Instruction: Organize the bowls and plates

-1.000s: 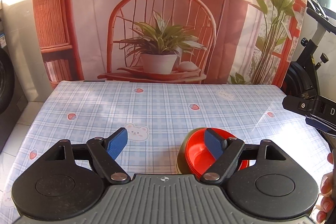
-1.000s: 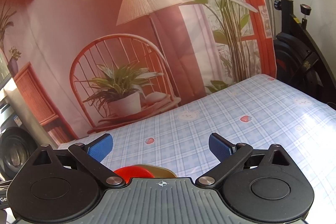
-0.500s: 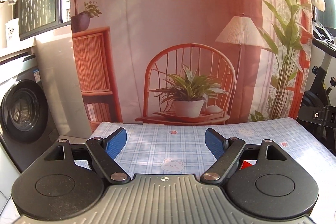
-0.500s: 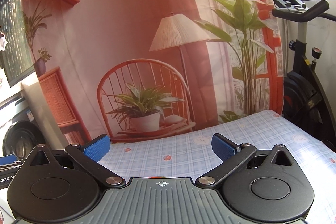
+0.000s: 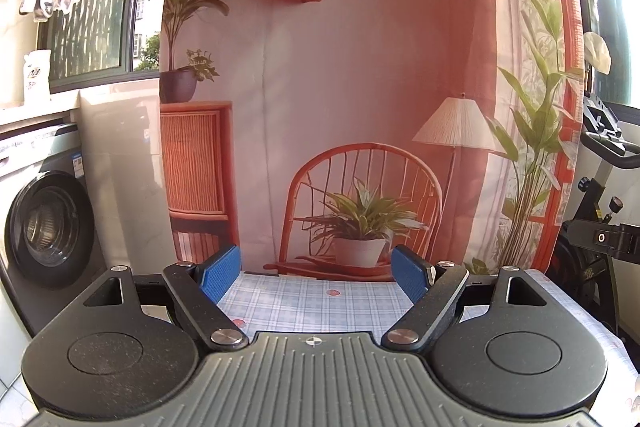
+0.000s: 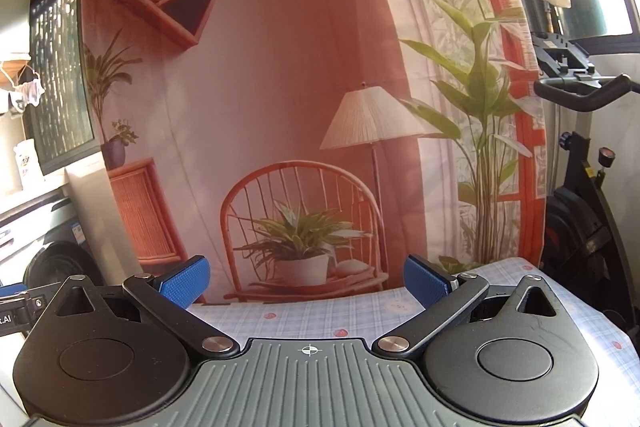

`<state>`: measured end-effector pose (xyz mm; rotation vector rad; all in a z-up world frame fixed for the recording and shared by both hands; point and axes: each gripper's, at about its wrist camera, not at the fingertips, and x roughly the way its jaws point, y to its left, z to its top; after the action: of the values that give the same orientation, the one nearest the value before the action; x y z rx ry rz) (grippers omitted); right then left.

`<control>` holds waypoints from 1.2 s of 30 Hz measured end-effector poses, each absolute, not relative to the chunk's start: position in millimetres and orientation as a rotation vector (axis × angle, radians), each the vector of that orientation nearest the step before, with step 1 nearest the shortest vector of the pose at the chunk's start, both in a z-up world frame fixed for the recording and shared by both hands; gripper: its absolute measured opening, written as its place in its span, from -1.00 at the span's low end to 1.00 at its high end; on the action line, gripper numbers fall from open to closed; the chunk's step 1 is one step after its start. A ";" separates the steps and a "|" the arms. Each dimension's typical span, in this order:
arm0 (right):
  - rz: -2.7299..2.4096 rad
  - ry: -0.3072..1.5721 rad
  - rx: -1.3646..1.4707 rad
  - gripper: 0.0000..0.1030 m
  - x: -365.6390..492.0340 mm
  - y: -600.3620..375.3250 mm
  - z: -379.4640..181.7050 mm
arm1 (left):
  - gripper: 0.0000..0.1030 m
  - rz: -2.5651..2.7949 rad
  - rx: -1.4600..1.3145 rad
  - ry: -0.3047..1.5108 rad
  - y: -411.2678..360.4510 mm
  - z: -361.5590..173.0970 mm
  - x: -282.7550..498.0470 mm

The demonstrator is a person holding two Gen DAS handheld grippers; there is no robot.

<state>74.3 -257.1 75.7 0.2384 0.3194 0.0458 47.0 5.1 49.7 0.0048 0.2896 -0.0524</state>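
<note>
Left wrist view: my left gripper [image 5: 316,271] is spread wide, blue pads [image 5: 220,273] apart with nothing between them, held level above the checked tablecloth [image 5: 316,303], which stretches ahead of the fingers to the printed backdrop [image 5: 360,67]. A washing machine [image 5: 48,223] stands off to its left. My right gripper [image 6: 306,281] is likewise spread and holds nothing; an exercise bike [image 6: 580,219] stands to its right. No plates or bowls show in either view.

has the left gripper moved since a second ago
Yes. The left gripper has tilted up and back: the tablecloth now shows only as a strip, and the printed backdrop fills the view.
</note>
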 end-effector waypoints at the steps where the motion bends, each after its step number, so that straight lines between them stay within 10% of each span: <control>1: 0.047 0.319 0.235 0.99 73.3 -255.3 76.8 | 0.63 -0.044 0.003 0.283 6.9 52.3 44.9; 36: 0.065 0.288 0.187 0.99 54.1 -243.2 86.0 | 0.69 -0.028 0.029 0.299 14.5 50.3 34.3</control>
<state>54.1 -243.2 86.0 0.1872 0.2881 0.0646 34.3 14.5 50.3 0.0287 0.2987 -0.0276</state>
